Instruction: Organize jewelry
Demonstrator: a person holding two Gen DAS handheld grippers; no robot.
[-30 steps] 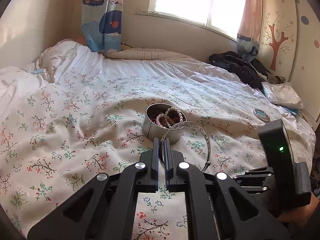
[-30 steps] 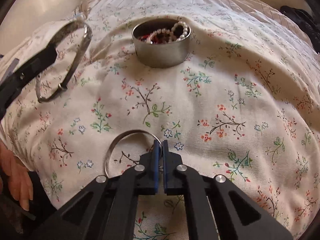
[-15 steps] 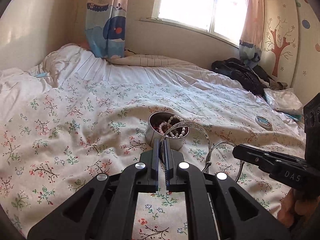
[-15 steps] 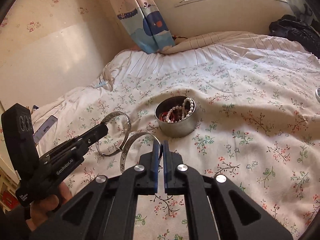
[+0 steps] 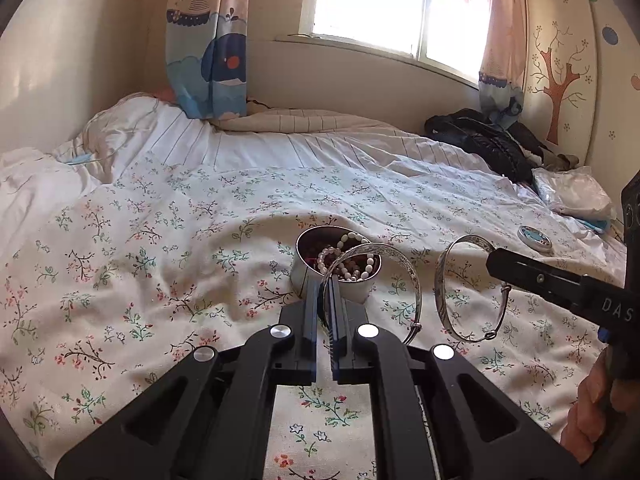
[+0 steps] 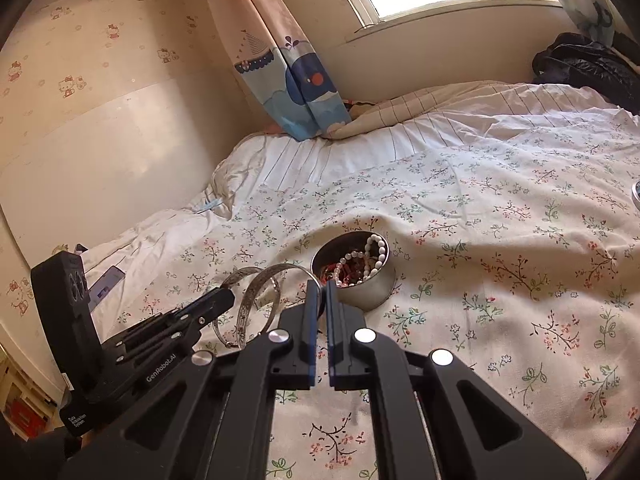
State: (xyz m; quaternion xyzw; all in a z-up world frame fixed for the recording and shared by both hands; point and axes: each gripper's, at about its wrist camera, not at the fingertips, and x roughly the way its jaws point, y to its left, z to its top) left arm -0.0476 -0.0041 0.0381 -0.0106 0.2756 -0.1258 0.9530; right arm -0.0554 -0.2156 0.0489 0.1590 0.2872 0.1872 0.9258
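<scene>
Bright daylight from blown-out window (image 5: 400, 4), soft shadows, sharp focus, fisheye-curved dark corners

Open floral bedspread (image 5: 160, 248) rings the tin (image 5: 304, 276); two held bangles (image 5: 472, 288) crowd its near side.

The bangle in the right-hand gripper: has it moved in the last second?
Yes. The bangle was lifted off the floral bedspread and now hangs level with the tin, clamped in the right gripper.

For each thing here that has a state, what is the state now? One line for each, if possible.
Left claw: shut on a silver bangle, held above the bed.
Right claw: shut on another silver bangle, also lifted.
Round metal tin: open, upright on the floral bedsheet, holding bead bracelets.
Tin lid: off, lying apart on the sheet.
</scene>
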